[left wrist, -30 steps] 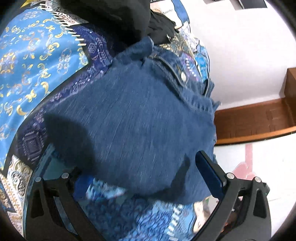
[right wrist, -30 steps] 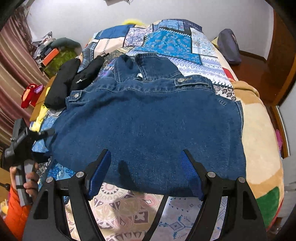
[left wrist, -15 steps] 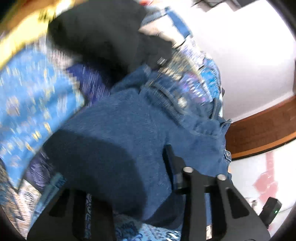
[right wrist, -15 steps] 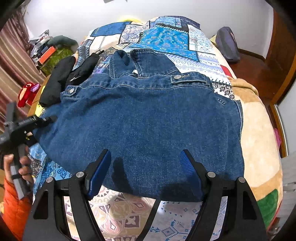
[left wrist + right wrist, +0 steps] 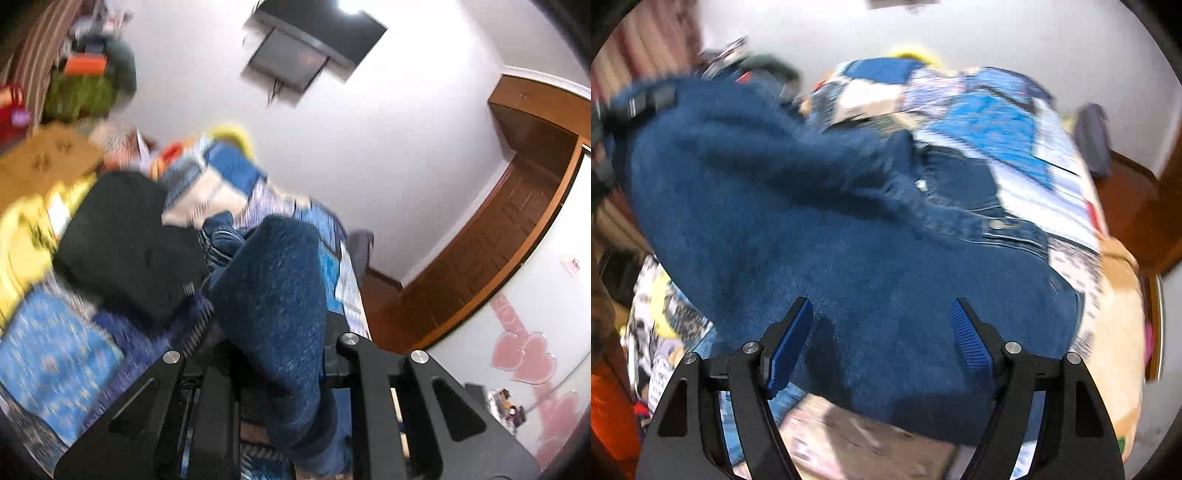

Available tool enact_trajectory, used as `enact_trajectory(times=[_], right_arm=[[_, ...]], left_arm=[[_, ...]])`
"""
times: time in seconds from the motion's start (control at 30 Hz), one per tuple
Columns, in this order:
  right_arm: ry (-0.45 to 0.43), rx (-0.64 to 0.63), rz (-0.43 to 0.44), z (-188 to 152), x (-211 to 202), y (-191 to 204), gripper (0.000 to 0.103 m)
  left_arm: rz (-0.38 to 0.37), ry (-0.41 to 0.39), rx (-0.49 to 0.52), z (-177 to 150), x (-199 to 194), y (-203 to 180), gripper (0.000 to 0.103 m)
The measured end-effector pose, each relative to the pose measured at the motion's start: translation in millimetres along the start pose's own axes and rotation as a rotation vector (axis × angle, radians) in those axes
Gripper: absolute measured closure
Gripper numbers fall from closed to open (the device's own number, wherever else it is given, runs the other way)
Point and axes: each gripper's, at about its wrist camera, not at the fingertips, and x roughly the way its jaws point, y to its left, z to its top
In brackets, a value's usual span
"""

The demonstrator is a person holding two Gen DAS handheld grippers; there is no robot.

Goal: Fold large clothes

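Observation:
A dark blue denim jacket (image 5: 857, 236) lies on a patchwork bedspread (image 5: 1015, 147). Its left side is lifted high off the bed. My left gripper (image 5: 273, 354) is shut on that side of the jacket (image 5: 277, 295), and the cloth hangs between its fingers. It also shows in the right wrist view at the upper left (image 5: 639, 103). My right gripper (image 5: 882, 332) is open over the jacket's near hem, its blue pads (image 5: 971, 343) apart and holding nothing.
A black garment (image 5: 125, 240) lies on the bed to the left of the jacket. A wooden door frame (image 5: 498, 229) and white wall stand to the right. A grey pouch (image 5: 1093, 136) lies at the bed's far right. Clutter sits at the back left.
My left gripper has closed on the jacket's left side and raised it off the bed, swinging upward. My right gripper stayed open over the hem.

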Motion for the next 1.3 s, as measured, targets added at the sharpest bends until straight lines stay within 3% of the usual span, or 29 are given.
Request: enact_trajectory(times=[0.13,0.27,0.33,0.43,0.57,0.7,0.8,0.9,0.97,1.1,1.2,1.3], right_arm=[[0.079,0.006,0.129,11,43,28,0.030],[0.236,0.071,0.232,7,94,40,0.027],[0.224,0.032,0.212,6,95,47,0.027],[0.192,0.027,0.232,4,77,44,0.028],[0.092,0.049,0.156,-5,38,16,0.028],[-0.010,0.152,0.032,-28,-8,-38,0.028],[-0.039,0.254,-0.062,-41,-30,-83,0.028],[-0.042,0.362,-0.052,-60,-47,-114,0.028],[-0.065,0.404,-0.045,-70,-58,-124,0.028],[-0.090,0.371,-0.105,-77,-74,-120,0.028],[-0.101,0.332,-0.113,-76,-81,-113,0.028],[-0.114,0.303,-0.118,-76,-87,-106,0.028]], left_arm=[[0.054,-0.032,0.043,13,-9,2,0.088],[0.087,0.062,0.074,-1,5,7,0.088],[0.086,0.117,0.093,-13,19,6,0.088],[0.073,0.135,0.132,-25,27,-11,0.088],[0.018,0.149,0.186,-35,38,-45,0.088],[-0.037,0.199,0.277,-60,63,-90,0.088],[-0.070,0.280,0.353,-94,85,-117,0.088],[-0.123,0.389,0.419,-133,105,-133,0.086],[-0.159,0.472,0.454,-157,116,-140,0.085],[-0.138,0.580,0.520,-188,126,-140,0.081],[-0.141,0.602,0.539,-196,117,-141,0.069],[-0.188,0.612,0.534,-190,98,-142,0.049]])
